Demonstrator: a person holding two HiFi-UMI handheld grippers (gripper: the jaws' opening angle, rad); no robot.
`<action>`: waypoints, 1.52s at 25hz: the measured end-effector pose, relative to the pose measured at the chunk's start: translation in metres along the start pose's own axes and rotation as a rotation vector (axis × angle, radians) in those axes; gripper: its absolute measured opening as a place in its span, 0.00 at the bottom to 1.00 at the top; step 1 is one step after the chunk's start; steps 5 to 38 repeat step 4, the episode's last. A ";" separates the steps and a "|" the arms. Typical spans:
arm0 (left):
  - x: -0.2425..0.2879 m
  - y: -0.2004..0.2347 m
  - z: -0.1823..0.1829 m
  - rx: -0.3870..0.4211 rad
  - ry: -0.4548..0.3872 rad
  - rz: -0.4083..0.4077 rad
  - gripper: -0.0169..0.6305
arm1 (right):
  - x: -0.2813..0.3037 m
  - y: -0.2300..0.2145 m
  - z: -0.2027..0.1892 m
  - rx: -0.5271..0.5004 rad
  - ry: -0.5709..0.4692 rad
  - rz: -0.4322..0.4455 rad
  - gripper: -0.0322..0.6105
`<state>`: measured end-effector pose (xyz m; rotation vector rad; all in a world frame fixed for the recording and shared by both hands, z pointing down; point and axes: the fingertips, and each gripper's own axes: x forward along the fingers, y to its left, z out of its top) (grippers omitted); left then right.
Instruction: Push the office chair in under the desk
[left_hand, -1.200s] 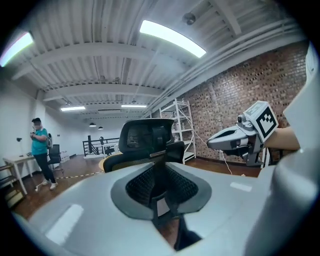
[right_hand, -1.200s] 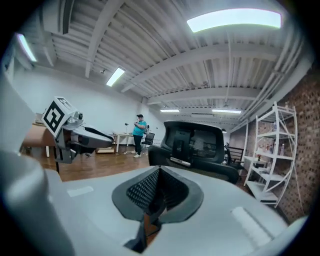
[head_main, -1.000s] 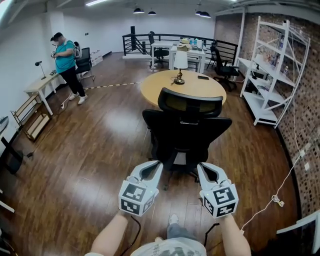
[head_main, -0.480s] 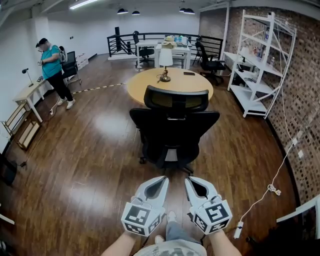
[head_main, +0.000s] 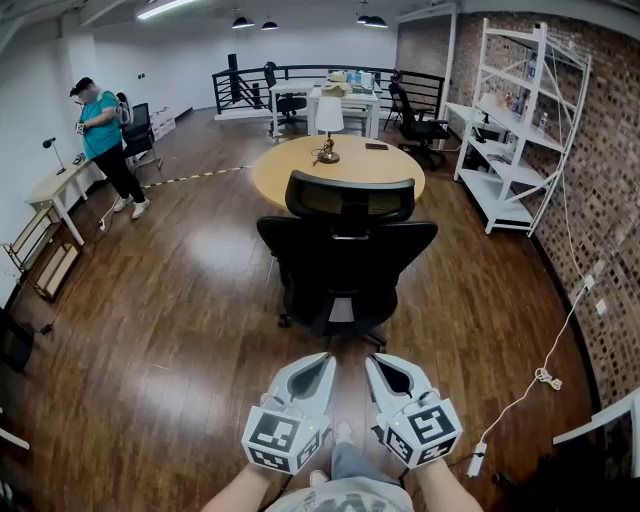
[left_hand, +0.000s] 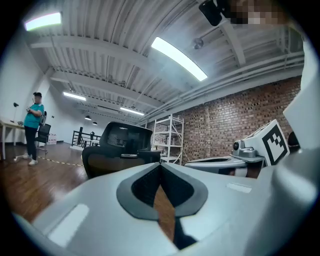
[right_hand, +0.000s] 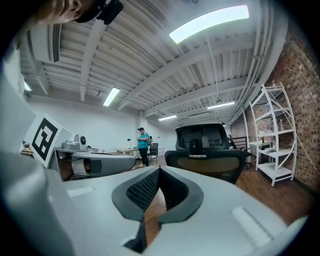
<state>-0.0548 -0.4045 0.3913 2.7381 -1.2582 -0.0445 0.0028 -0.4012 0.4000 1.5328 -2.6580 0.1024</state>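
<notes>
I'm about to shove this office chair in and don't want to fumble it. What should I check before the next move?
1. Left tongs shut, nothing between them: ok.
2. Right tongs shut, nothing between them: ok.
3. Office chair straight ahead, its back facing the tongs: ok.
4. Tongs touching the chair back: not ok, they are short of it.
5. Gap between chair and round desk free: cannot tell, the chair hides it.
6. Person away from the path: ok, far left.
</notes>
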 end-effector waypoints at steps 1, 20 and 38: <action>0.000 0.001 0.001 0.002 -0.001 0.003 0.05 | 0.001 0.001 0.001 -0.004 -0.001 0.003 0.05; -0.001 0.004 0.004 0.003 -0.003 0.011 0.05 | 0.002 0.003 0.004 -0.010 -0.001 0.010 0.05; -0.001 0.004 0.004 0.003 -0.003 0.011 0.05 | 0.002 0.003 0.004 -0.010 -0.001 0.010 0.05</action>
